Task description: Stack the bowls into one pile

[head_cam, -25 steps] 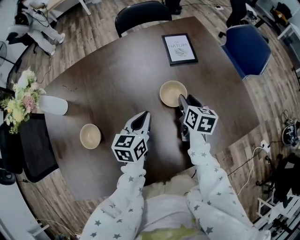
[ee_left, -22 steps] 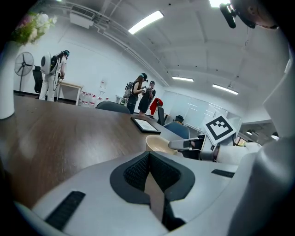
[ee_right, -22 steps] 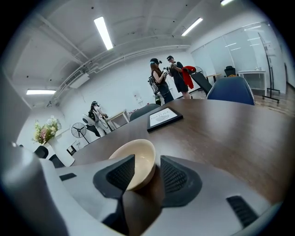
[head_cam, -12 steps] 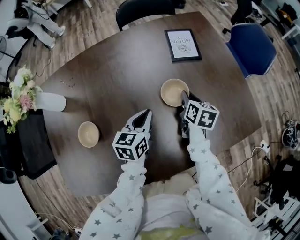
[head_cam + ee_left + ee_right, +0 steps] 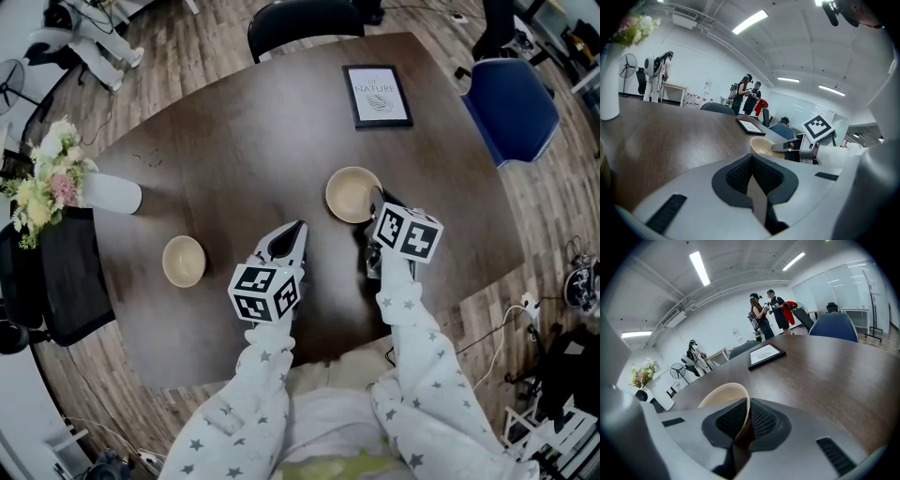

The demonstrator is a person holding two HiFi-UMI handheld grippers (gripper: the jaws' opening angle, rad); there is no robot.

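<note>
Right hand-held gripper [image 5: 742,422] closing on bowl [image 5: 723,397]

the person is wearing a pale, loose top [image 5: 323,422], showing in the lower middle of the frame. its left sleeve [image 5: 253,394] and right sleeve [image 5: 422,375] are carrying small grey stars and wrinkling in soft folds. a yellow-green patch [image 5: 328,465] is peeking at the bottom edge.

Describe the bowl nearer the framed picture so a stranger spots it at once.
On the dark table, find the framed picture at the far side. A cream bowl sits just this side of it. Unlike the other bowl nearer the vase, its rim is between the right gripper's closing jaws.
</note>
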